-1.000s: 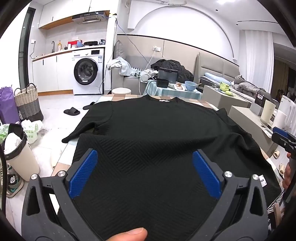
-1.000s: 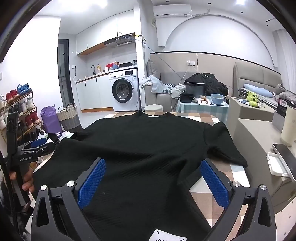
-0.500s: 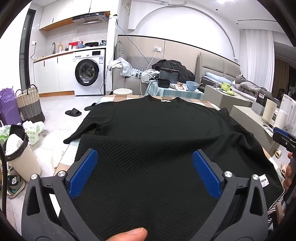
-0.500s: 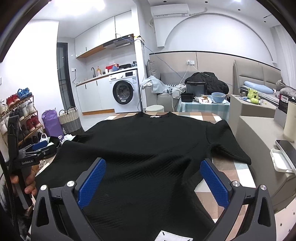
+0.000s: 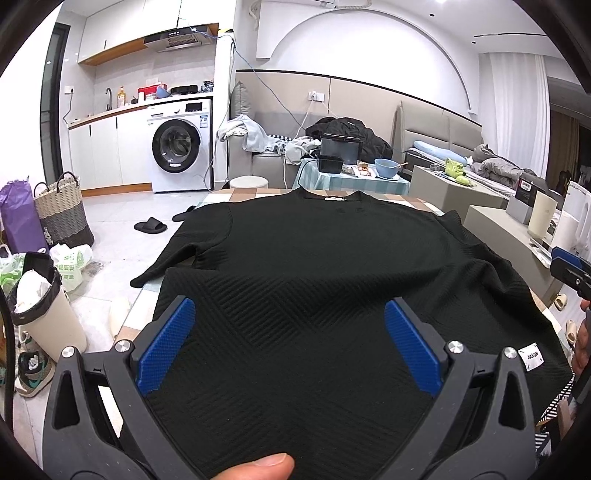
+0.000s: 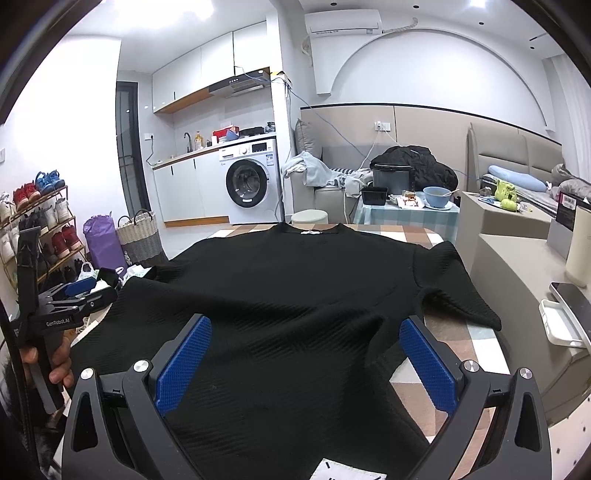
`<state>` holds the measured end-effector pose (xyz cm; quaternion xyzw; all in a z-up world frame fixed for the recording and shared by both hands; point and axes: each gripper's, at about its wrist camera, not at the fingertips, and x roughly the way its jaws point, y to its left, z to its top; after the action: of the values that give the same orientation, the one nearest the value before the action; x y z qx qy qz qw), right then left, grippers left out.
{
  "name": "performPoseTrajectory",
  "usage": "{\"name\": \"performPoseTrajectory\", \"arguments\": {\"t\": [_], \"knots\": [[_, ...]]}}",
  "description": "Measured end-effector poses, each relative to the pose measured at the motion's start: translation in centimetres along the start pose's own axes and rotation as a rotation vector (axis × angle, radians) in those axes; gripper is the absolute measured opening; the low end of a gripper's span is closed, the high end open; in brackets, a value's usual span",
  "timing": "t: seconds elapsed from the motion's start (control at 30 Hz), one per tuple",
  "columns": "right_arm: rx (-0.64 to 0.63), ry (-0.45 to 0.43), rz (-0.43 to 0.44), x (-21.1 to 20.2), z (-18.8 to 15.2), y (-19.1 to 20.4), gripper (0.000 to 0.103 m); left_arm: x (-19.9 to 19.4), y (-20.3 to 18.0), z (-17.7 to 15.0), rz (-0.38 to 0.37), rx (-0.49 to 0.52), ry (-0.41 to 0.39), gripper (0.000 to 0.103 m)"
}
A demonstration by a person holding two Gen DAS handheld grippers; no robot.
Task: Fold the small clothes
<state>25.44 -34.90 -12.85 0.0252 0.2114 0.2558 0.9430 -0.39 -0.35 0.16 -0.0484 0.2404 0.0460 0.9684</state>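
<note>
Bright and even indoors, lit by recessed ceiling spots [image 6: 476, 4] flaring white at the top edge. Strong fisheye bending with dark vignette at every corner. Soft, faint shadows only. Sharp focus ahead; slight blur on the thumb [image 5: 258, 467] nearest the lens. Weave of black sweater [image 5: 314, 295] partly lost in darkness.

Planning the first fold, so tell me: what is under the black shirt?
The black shirt lies spread on a table with a brown-and-white checked surface, bare beside the right sleeve and past the collar. Anything beneath the shirt's body is covered and cannot be seen.
</note>
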Motion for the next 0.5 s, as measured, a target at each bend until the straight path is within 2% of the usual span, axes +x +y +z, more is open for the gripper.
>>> {"name": "performPoseTrajectory", "arguments": {"t": [0.5], "knots": [[0.007, -0.004, -0.006, -0.15, -0.02, -0.18, 0.103, 0.13, -0.02, 0.05, 0.001, 0.002, -0.003, 0.102]]}}
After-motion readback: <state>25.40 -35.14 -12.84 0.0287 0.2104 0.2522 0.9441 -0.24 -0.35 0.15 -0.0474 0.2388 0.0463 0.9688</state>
